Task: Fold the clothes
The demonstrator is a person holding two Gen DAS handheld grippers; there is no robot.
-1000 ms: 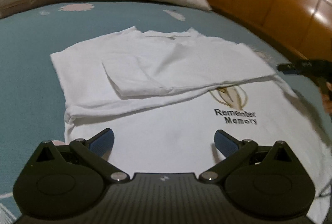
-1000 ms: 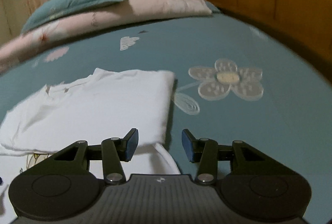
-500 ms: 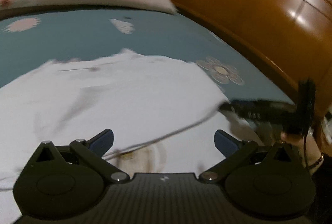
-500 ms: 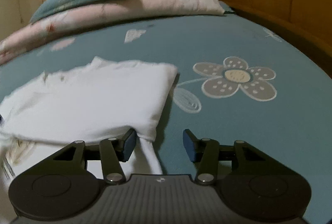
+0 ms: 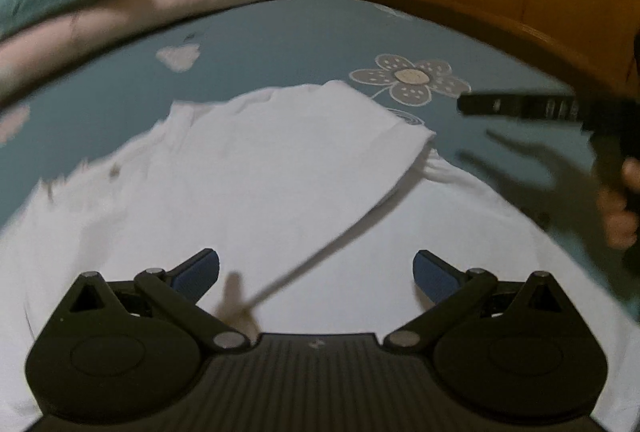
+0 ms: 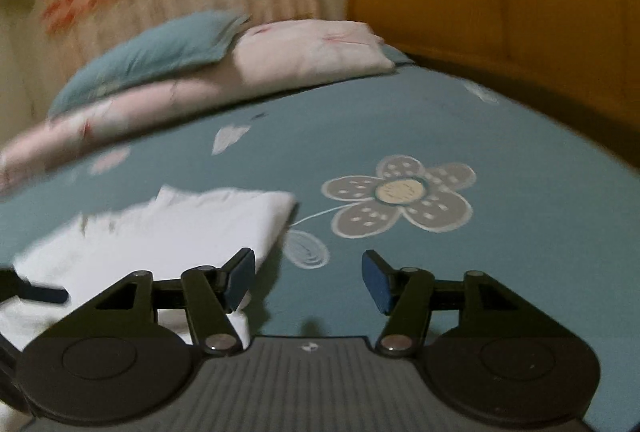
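shirt (image 5: 260,167) | under left tool (image 5: 316,272) (jaws wide) | on bedsheet (image 5: 280,43)

No words, numbers or brand names can be read in either view. The white T-shirt (image 5: 248,191) shows only plain cloth. A small pale emblem sits on each gripper's ribbed grey body, near the bottom centre of each view, too small and blurred to make out.

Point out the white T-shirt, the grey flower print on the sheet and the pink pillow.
white T-shirt (image 5: 280,159): left wrist view, on its folded-over upper layer.
grey flower print (image 6: 400,191): right wrist view, on its pale centre.
pink pillow (image 6: 312,47): right wrist view, on its top face.
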